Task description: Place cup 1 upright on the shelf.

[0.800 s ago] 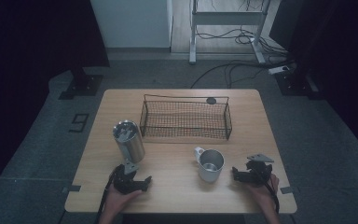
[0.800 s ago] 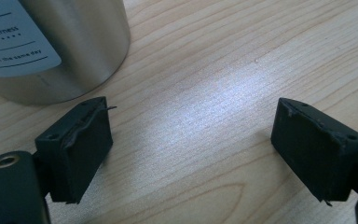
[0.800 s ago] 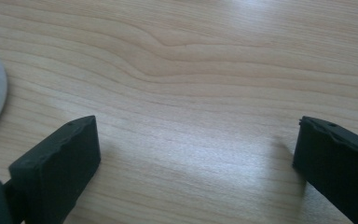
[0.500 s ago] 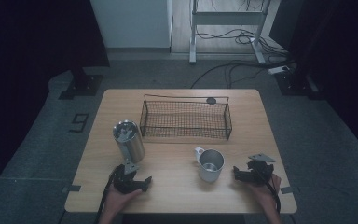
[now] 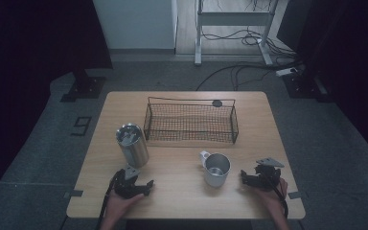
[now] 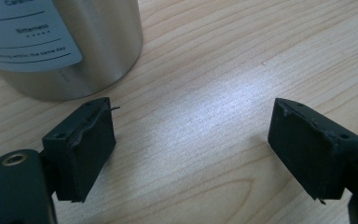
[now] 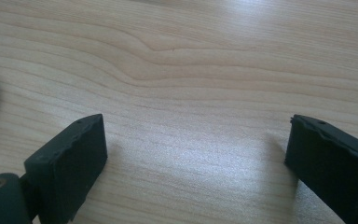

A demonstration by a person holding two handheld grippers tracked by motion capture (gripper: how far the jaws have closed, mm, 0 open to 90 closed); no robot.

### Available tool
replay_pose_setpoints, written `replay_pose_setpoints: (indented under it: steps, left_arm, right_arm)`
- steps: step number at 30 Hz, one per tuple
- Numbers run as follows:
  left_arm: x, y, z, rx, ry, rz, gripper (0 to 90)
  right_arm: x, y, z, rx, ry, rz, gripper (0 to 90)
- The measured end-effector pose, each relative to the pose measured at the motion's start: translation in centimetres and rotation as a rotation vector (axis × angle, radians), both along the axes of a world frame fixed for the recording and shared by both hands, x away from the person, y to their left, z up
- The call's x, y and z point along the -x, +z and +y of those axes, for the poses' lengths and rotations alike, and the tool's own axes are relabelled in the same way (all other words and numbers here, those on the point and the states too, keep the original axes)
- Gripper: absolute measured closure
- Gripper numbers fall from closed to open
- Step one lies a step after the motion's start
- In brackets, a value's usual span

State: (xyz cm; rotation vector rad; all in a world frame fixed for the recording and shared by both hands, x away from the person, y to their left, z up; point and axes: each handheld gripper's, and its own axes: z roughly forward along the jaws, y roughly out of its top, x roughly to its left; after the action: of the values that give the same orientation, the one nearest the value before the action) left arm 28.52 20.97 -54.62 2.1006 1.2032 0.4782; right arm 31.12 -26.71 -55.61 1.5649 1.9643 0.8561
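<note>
A person rests a pair of tongs in each hand on the near edge of a pale wooden worktop [image 5: 182, 201]. The left tongs [image 6: 191, 135] stand apart with nothing between them, just in front of a brushed steel tumbler [image 5: 132, 144] that stands upright at the worktop's left, its printed label showing in the left gripper view. The right tongs [image 7: 196, 149] are likewise apart over bare wood, near a metal mug [image 5: 216, 169] whose handle points toward the left rear. A black wire basket [image 5: 190, 120] sits empty behind both vessels at the far side, with a small dark disc [image 5: 217, 103] just beyond its rear rim. The tumbler looks rigid and smooth, probably slippery on its rounded wall and likely to tip if pinched high, so a squeeze across the lower or middle body seems safest. The mug looks light and stiff, and its rim or handle offers the surest purchase.
</note>
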Motion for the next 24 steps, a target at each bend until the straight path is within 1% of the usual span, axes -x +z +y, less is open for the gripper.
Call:
replay_pose_setpoints:
  steps: [2, 4, 9, 12, 15, 21, 24]
  left_arm:
    - [0.0, 0.1, 0.2, 0.007, 0.003, -0.002, 14.8]
    - [0.1, 0.4, 0.6, 0.024, 0.008, -0.007, 14.9]
    - [0.4, 1.5, 1.6, 0.085, 0.012, -0.021, 15.0]
    - [0.6, 2.0, 1.9, 0.093, 0.020, -0.038, 15.0]
    - [0.7, 2.4, 2.1, 0.099, 0.023, -0.032, 15.0]
    - [1.1, 2.9, 2.5, 0.102, 0.036, -0.048, 14.9]
    - [1.2, 3.1, 2.5, 0.105, 0.040, -0.031, 14.5]
  right_arm:
    - [0.0, 0.0, 0.0, 0.000, -0.001, 0.000, 5.1]
    - [0.0, 0.0, 0.0, 0.000, -0.001, 0.000, 5.2]
    - [0.0, 0.0, -0.2, -0.001, 0.005, -0.002, 6.5]
    - [0.0, 0.0, -0.2, -0.002, 0.008, -0.002, 6.7]
    - [0.0, 0.0, -0.3, -0.003, 0.011, -0.002, 7.0]
    - [0.0, 0.0, -0.4, -0.004, 0.012, -0.006, 7.6]
    - [0.0, 0.0, -0.4, -0.004, 0.007, -0.006, 7.6]
